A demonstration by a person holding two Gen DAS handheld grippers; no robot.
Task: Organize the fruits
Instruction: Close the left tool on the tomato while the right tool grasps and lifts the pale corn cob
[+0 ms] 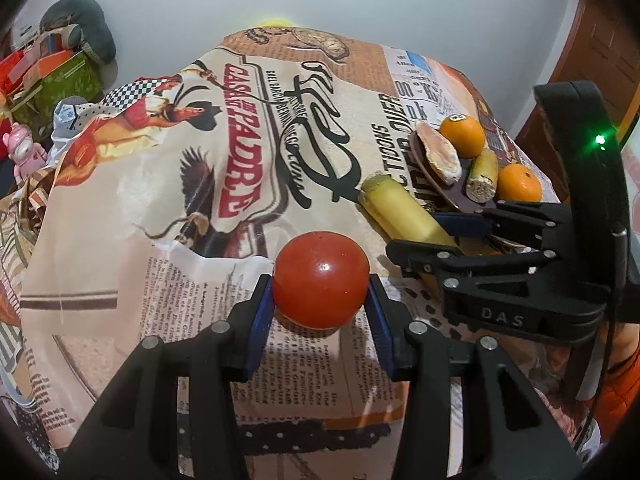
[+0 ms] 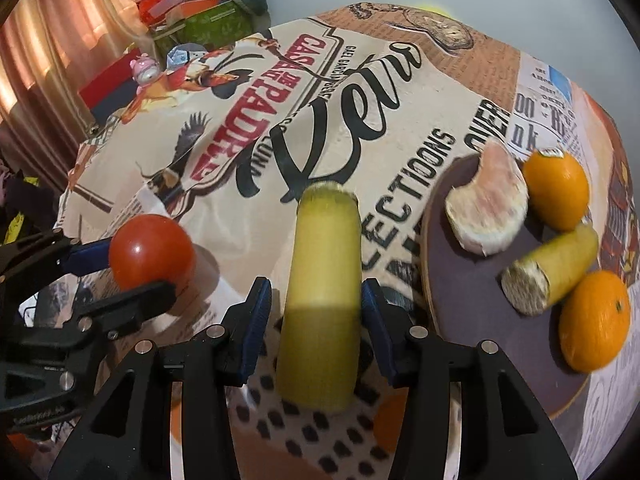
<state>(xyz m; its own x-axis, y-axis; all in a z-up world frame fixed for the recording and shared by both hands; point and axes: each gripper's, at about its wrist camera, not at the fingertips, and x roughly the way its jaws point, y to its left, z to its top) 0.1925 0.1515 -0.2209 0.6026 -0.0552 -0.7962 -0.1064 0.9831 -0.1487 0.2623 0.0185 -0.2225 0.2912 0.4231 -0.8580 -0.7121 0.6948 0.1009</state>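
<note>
Crowded plate [image 2: 472, 312]; open tablecloth [image 2: 360, 92] beyond.

Tablecloth [image 2: 400, 92], printed poster and newspaper motifs, all lettering upside down to the cameras. Red block letters "CASA DE MI PADRE" at 10 o'clock of centre in the right wrist view. Big black script beside it, first letter unclear, ends "ear". Black capitals "ECTIOONS", then "OVER", toward 2 o'clock, running up to the plate [image 2: 472, 320]. Small newsprint columns on the cloth, too fine to read. Right gripper [image 1: 448, 234]: raised letters "DAS" on its black body, at 4 o'clock in the left wrist view.
</note>
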